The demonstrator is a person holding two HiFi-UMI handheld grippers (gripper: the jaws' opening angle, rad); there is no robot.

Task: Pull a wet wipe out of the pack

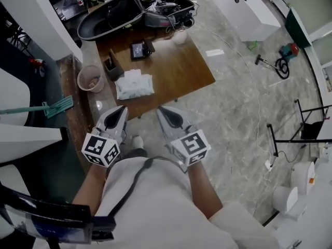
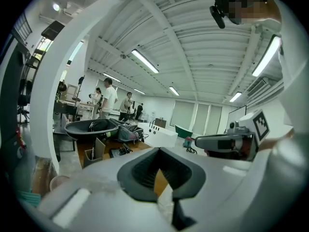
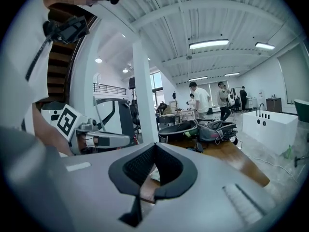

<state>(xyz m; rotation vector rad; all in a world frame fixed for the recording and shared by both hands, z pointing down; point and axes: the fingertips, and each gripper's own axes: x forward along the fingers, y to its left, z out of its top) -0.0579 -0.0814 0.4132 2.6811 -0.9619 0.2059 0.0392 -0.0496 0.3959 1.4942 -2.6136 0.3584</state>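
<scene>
Two grippers held side by side, jaws together

In the lower middle of the head view, the left gripper (image 1: 121,111) and the right gripper (image 1: 162,111) sit level with each other, near but apart. Their tips point toward the top of the frame and lean slightly inward. Behind each one a bare forearm runs down to the lower edge: the left forearm (image 1: 88,187) and the right forearm (image 1: 205,191). In both gripper views the jaws meet at the tips with nothing clamped between them.
</scene>
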